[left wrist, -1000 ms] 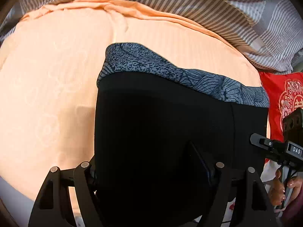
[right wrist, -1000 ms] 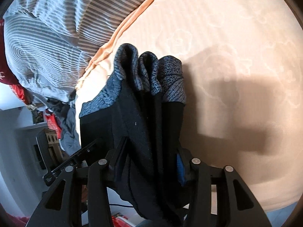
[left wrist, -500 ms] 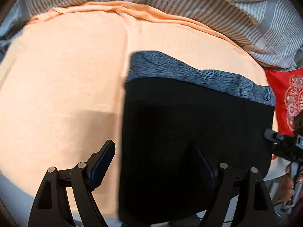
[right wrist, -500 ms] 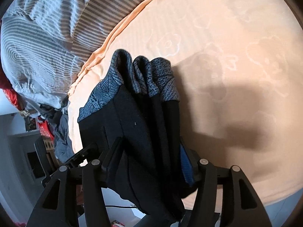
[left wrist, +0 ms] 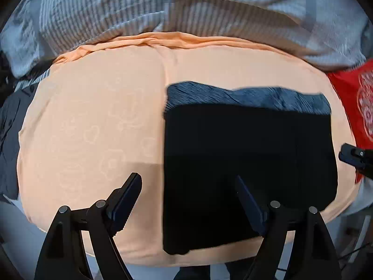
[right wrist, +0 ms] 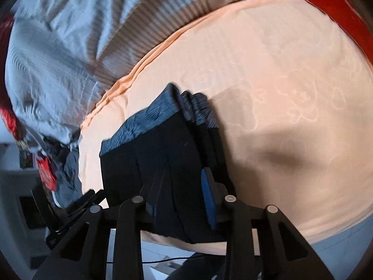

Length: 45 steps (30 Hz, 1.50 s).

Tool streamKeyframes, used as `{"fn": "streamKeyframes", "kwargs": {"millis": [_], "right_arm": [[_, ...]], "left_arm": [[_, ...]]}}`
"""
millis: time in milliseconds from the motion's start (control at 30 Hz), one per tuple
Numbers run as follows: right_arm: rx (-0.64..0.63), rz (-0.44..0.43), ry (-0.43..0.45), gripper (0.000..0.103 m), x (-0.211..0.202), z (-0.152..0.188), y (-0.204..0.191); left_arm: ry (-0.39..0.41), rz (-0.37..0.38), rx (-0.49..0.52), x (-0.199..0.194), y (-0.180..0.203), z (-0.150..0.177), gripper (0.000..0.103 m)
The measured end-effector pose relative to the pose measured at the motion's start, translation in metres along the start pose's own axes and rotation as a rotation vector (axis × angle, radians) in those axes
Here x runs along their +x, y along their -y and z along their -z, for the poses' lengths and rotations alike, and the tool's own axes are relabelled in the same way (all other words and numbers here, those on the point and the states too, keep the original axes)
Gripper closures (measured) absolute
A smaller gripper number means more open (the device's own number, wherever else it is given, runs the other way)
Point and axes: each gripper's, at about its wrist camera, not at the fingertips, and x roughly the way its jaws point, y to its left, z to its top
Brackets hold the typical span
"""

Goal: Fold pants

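Left jaws wide open on my end, nothing between them: left gripper [left wrist: 186, 196] has let go of the pants [left wrist: 247, 163] since a second ago, when it had the near left corner pinched. Its left finger [left wrist: 127, 200] is now over bare sheet, right finger over the black fabric. Right gripper [right wrist: 180, 190] still clamped on the stacked folds at the near right edge, blue pad visible against the cloth. Pants lie folded into a flat black rectangle on the peach sheet [left wrist: 93, 121], grey patterned cuffs [left wrist: 244, 96] at the far edge; the bundle sits flatter than before. No readable writing now; both views are motion-blurred. Sheet has a faint embossed bear-and-heart pattern. Striped grey duvet [left wrist: 186, 7] is bunched behind, red pillow [left wrist: 354, 98] off to the right, dark clothes [left wrist: 9, 128] at left.
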Motion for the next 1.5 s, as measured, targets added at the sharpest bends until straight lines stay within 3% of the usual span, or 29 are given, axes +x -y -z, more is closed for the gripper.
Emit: {"fn": "streamKeyframes", "kwargs": {"millis": [133,233,333,433,600,733,900,1133,1200,1367,1500], "right_arm": [[-0.082,0.041,-0.029,0.070,0.008,0.019,-0.015],[-0.128,0.089,-0.055,0.070,0.020,0.032,-0.018],[-0.141,0.117,-0.059,0.070,0.028,0.039,-0.012],[-0.140,0.142,-0.052,0.070,0.033,0.038,-0.007],[-0.143,0.156,-0.051,0.069,0.028,0.037,-0.011],[-0.118,0.170,-0.051,0.067,0.023,0.040,-0.014],[-0.135,0.213,-0.042,0.045,0.016,0.048,-0.027],[-0.156,0.307,-0.015,0.038,0.009,0.072,-0.043],[-0.151,0.325,-0.022,0.026,0.009,0.077,-0.044],[-0.176,0.385,-0.003,0.019,-0.001,0.088,-0.052],[-0.212,0.424,0.044,0.000,-0.015,0.093,-0.063]], "left_arm": [[-0.048,0.013,0.034,0.015,0.014,0.009,0.020],[-0.068,-0.017,0.044,0.033,0.014,0.017,0.020],[-0.076,0.007,-0.011,0.044,0.003,0.019,0.009],[-0.098,0.034,-0.056,0.048,-0.004,0.015,0.008],[-0.079,-0.051,0.042,0.037,0.011,0.011,0.008],[-0.084,-0.065,0.052,0.029,0.015,0.011,0.008],[-0.104,-0.059,0.039,0.020,0.016,0.017,0.004],[-0.142,-0.044,0.026,0.014,0.022,0.030,0.000],[-0.139,-0.043,0.035,0.009,0.026,0.036,0.000],[-0.092,-0.050,0.053,-0.017,0.035,0.056,0.000],[-0.098,-0.057,0.054,-0.031,0.034,0.060,0.000]]}}
